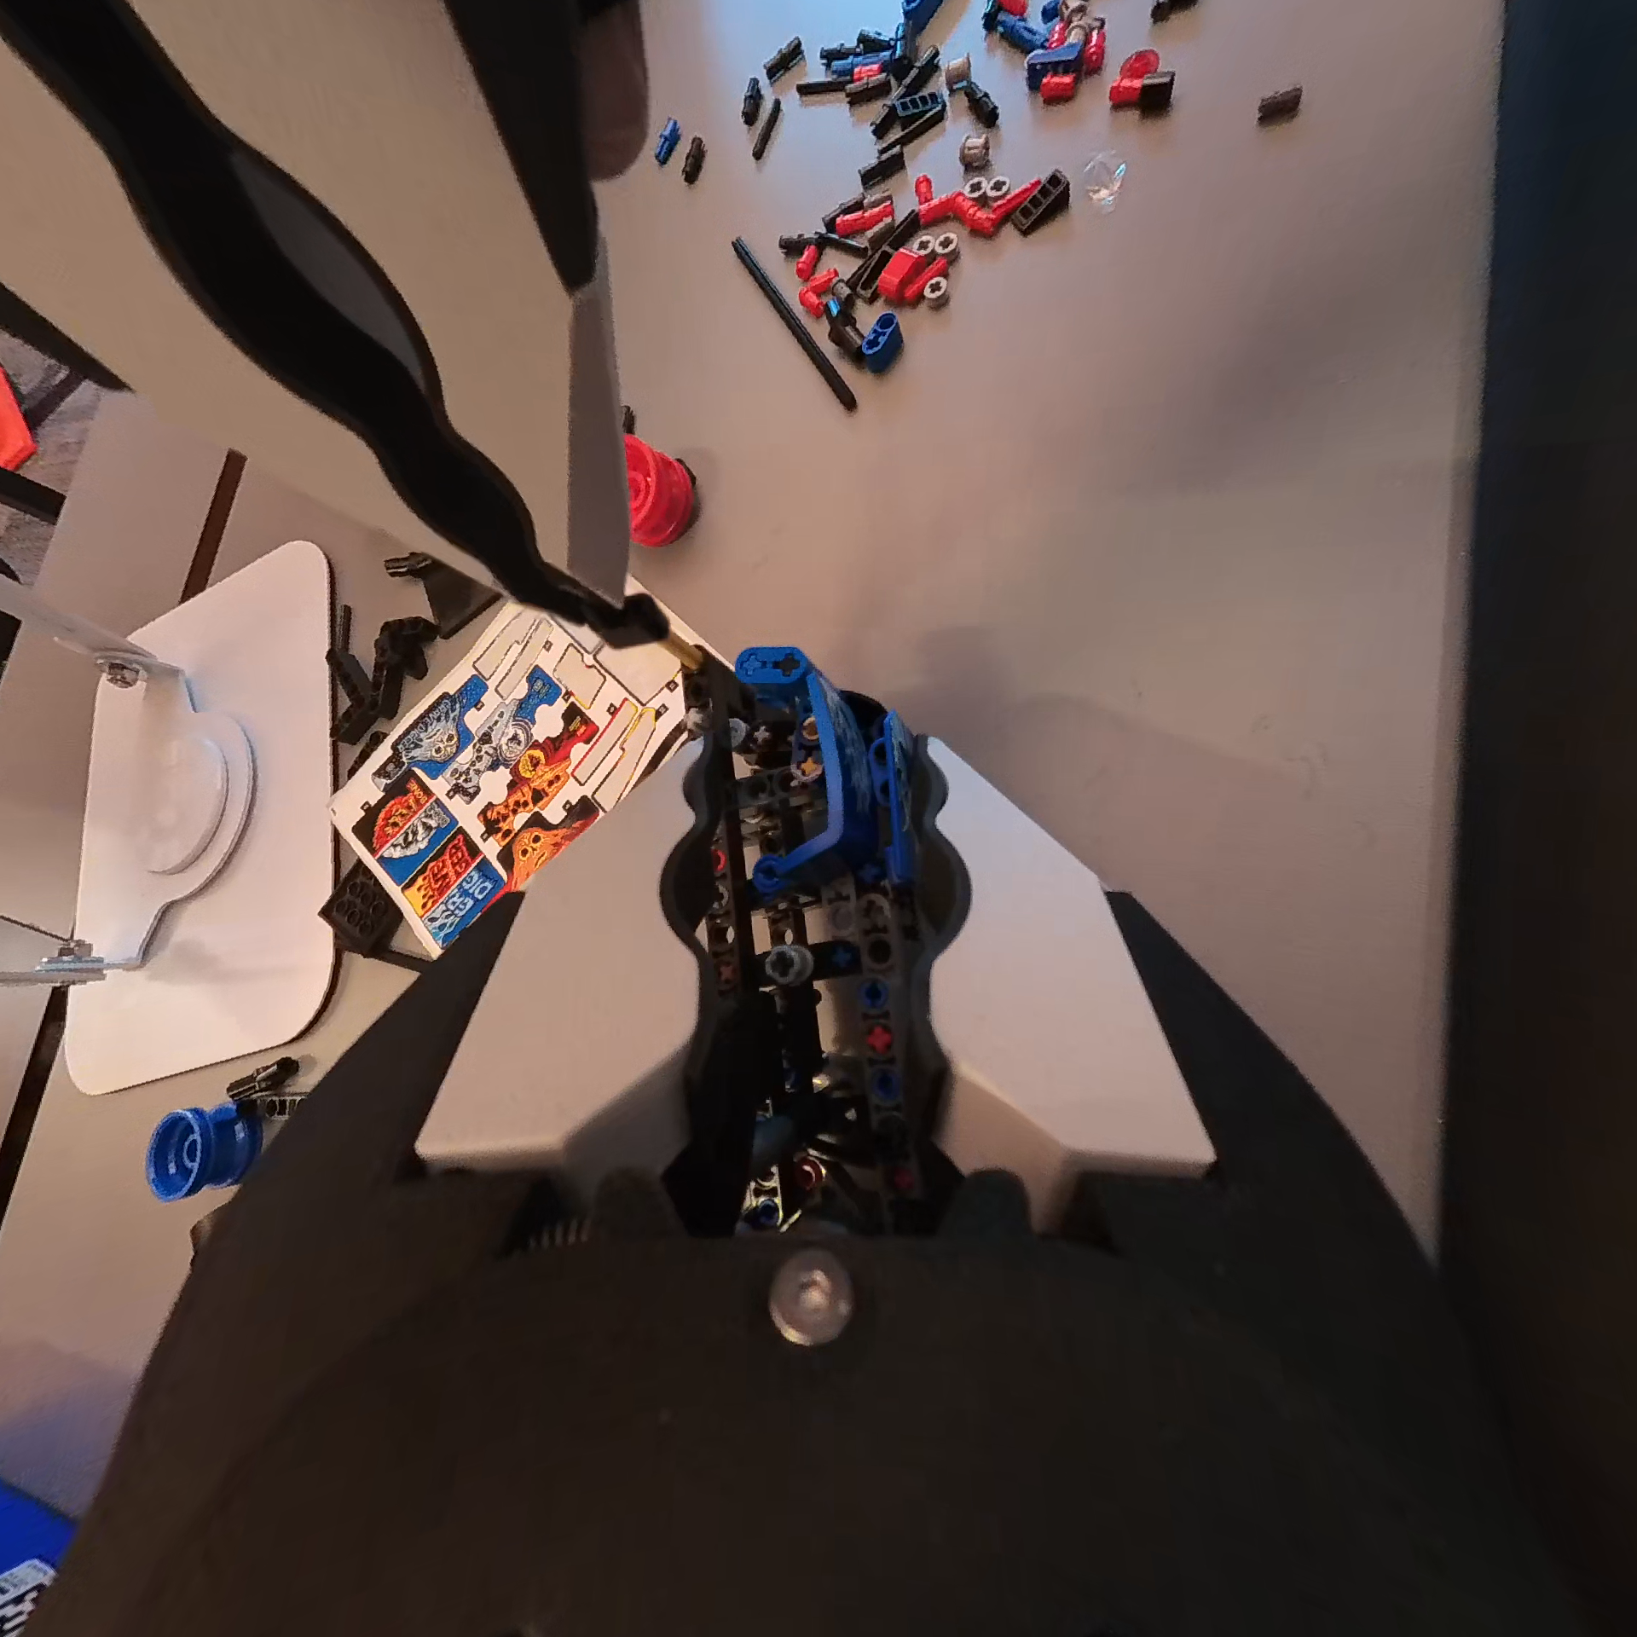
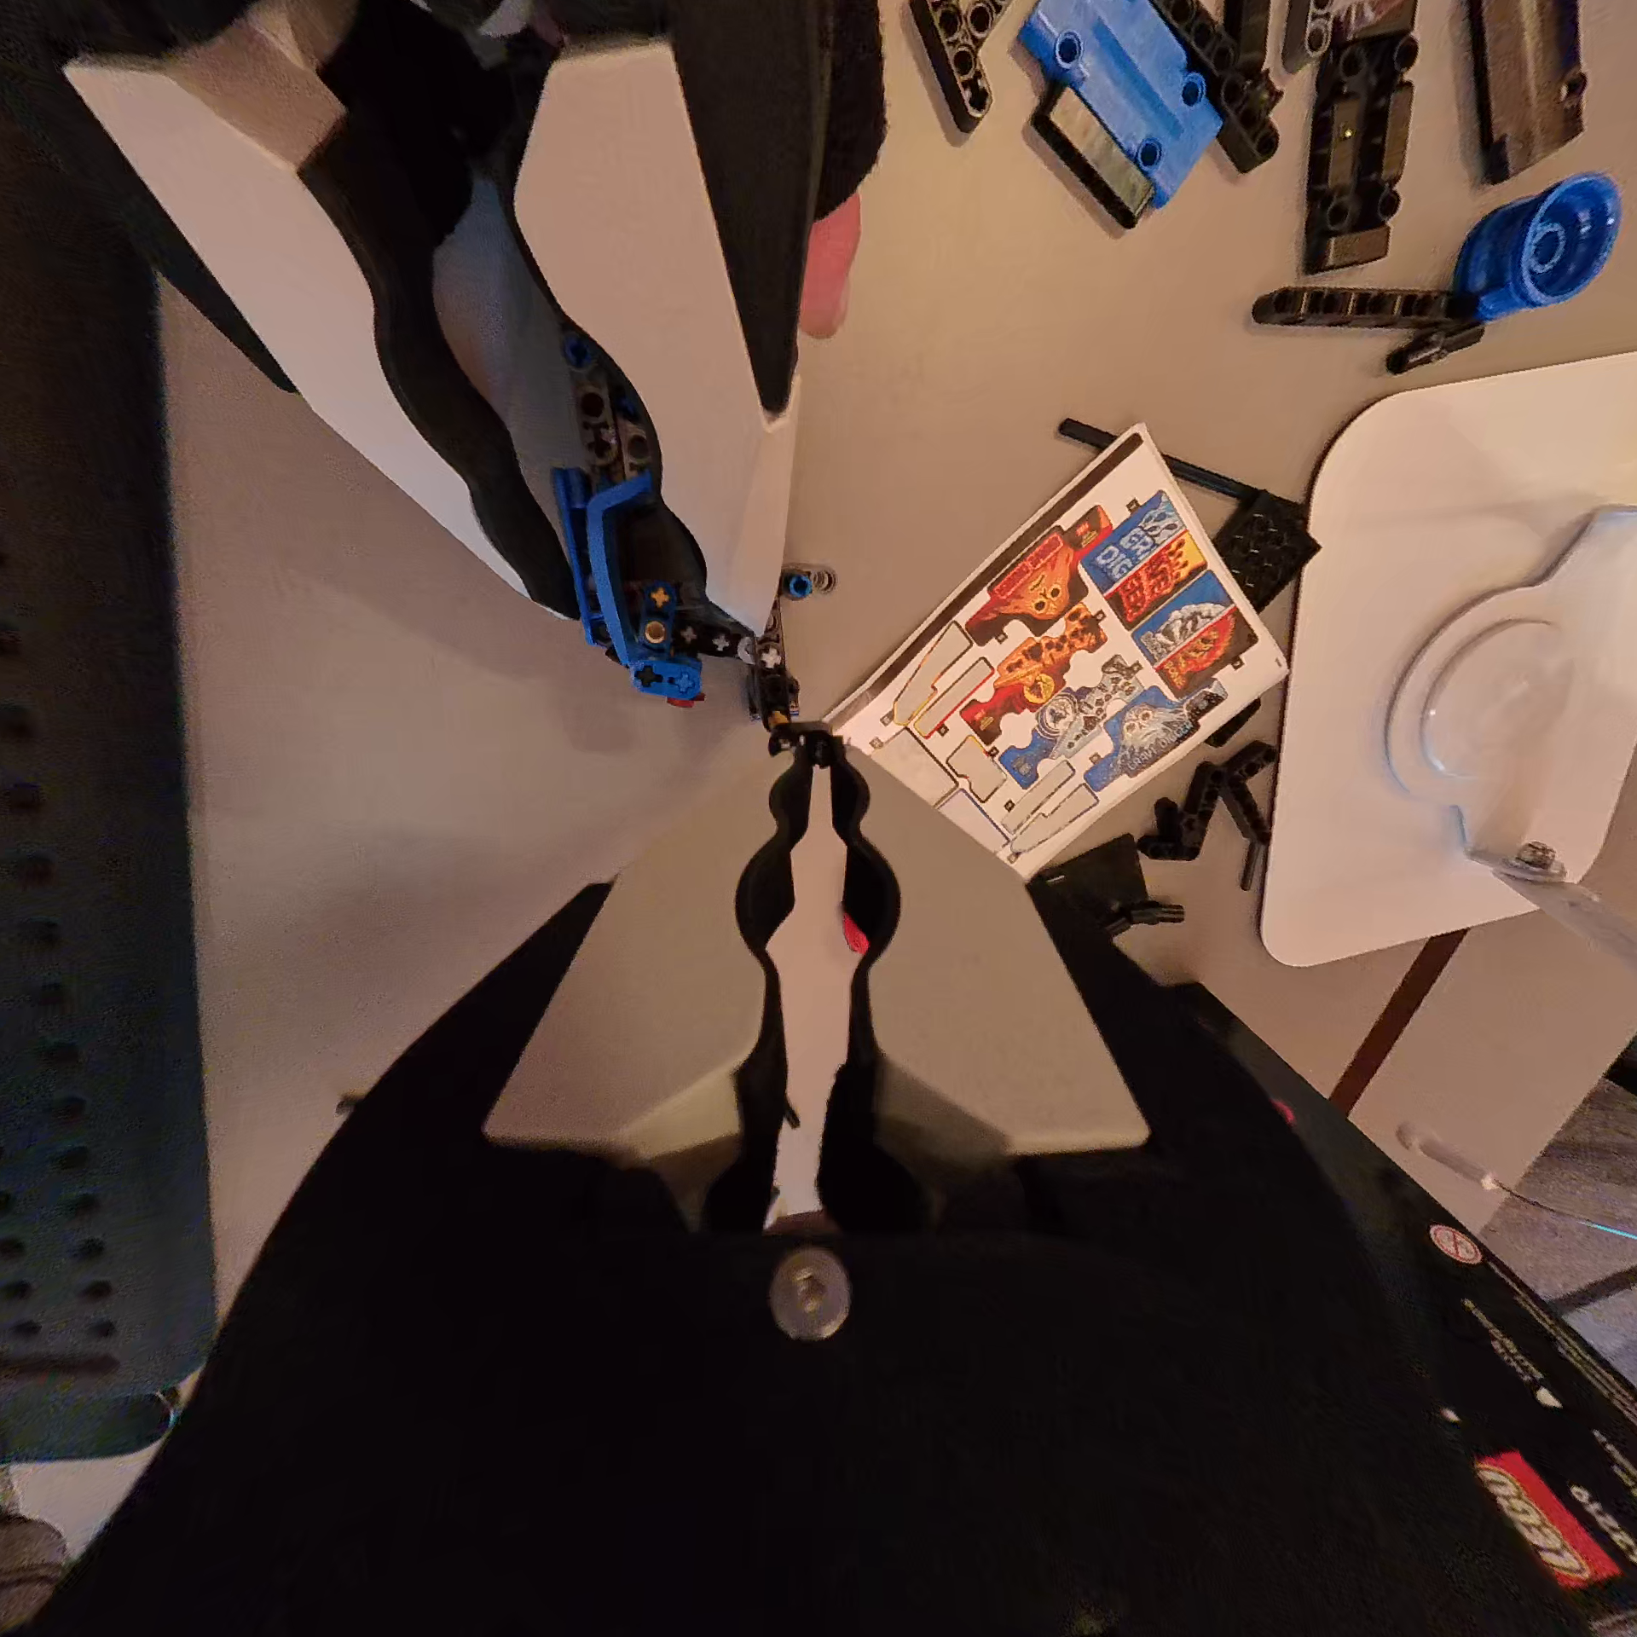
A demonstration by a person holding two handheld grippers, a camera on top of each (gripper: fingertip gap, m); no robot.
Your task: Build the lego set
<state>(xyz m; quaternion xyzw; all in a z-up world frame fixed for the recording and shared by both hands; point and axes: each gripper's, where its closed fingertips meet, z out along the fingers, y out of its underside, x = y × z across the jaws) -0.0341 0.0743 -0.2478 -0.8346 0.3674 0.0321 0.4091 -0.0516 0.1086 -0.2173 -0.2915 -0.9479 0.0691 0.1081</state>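
A half-built blue and black model [image 1: 815,850] is clamped above the desk [image 1: 1152,576] in the left gripper [image 1: 810,886] jaws. A small black pin [image 2: 802,737], pinched in the nearly closed right gripper [image 2: 810,753], is held at its end. Many loose parts [image 1: 921,177] and an unused sticker sheet [image 2: 1063,655] remain, so much seems left.

The tabletop [image 1: 1152,549] is a smooth matt beige laminate. Loose lego parts [image 1: 921,221] on its far side are hard glossy plastic in red, black and blue, like the red wheel hub [image 1: 660,492] and blue wheel hub [image 1: 199,1152]. The sticker sheet [image 2: 1072,647] is glossy printed paper. The white stand base [image 1: 266,797] looks like smooth satin plastic, carrying a shiny metal bracket [image 1: 80,638]. Both gripper bodies are matt black plastic, each with a bright metal screw [image 2: 809,1299].
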